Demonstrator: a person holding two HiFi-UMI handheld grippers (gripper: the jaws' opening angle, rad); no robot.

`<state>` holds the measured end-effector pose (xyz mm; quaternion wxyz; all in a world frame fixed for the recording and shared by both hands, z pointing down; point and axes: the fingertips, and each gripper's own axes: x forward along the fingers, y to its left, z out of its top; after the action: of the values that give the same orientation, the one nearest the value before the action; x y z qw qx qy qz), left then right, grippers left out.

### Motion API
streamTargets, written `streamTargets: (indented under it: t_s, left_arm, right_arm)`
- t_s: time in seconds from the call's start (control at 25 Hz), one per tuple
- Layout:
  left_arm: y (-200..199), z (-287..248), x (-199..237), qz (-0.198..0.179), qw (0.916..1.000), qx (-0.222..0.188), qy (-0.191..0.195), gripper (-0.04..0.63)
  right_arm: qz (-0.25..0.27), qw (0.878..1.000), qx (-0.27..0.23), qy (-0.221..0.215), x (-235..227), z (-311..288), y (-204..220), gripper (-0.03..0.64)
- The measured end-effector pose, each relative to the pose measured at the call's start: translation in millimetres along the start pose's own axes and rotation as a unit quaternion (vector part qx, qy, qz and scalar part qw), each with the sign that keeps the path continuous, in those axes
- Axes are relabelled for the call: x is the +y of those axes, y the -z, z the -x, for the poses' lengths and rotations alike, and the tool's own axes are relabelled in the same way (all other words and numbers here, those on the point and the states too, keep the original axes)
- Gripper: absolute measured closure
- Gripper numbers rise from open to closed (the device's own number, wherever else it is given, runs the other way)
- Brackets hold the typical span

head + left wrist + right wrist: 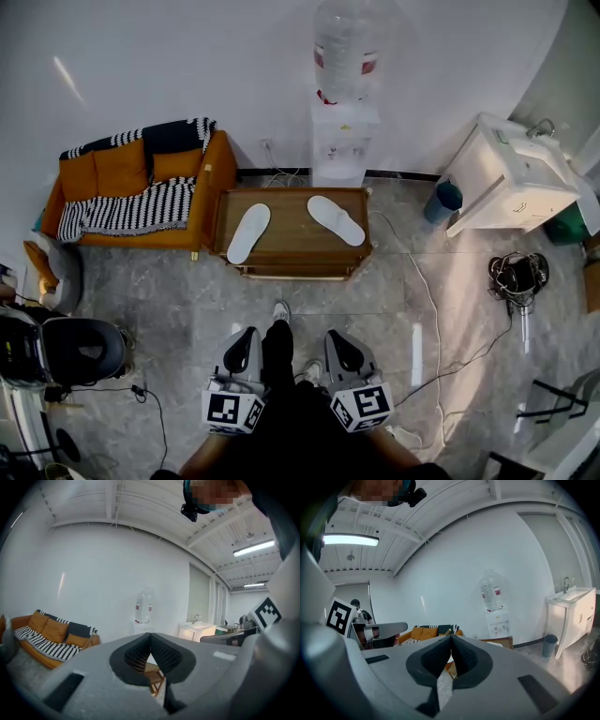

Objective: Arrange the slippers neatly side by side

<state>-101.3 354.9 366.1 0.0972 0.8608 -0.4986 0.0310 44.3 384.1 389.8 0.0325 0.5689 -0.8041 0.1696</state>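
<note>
Nearest, at the bottom of the head view, the left gripper [246,336] and the right gripper [339,337] are held side by side, just apart, each with its marker cube at the near end. Both point toward the far side. Their own views show each pair of dark ribbed pads pressed tip to tip with nothing between them, so both tools are clenched and empty. Between the two grippers a white shoe [280,310] of the person stands on the grey tiled floor [187,300].

Beyond the shoe stands a low wooden table [291,248], well apart from both grippers. On its top lie the two white slippers: the left slipper [248,232] and the right slipper [336,219]. They do not touch and are splayed — their far ends lean toward each other and their near ends spread wide, with bare wood between them.

To the left of the table, just beside it, is an orange sofa [117,169] with a black-and-white striped blanket [131,211] over it. Against the far wall, behind the table, stands a white water dispenser [344,141] with a large clear bottle [344,42] on top. To the right of it are a blue bin [447,199] and a white sink cabinet [511,178] — a tangle of black cable [517,274] lies on the floor nearer than the cabinet.
</note>
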Motion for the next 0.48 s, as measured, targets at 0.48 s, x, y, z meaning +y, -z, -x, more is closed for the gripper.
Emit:
streamTargets:
  t_s: [0.48]
  left_arm:
    - [-4, -96, 57, 0.011, 0.9996, 0.024, -0.011, 0.58]
  right_arm:
    - [0.0, 1.0, 0.021, -0.009, -31, -102, -24, 0.604]
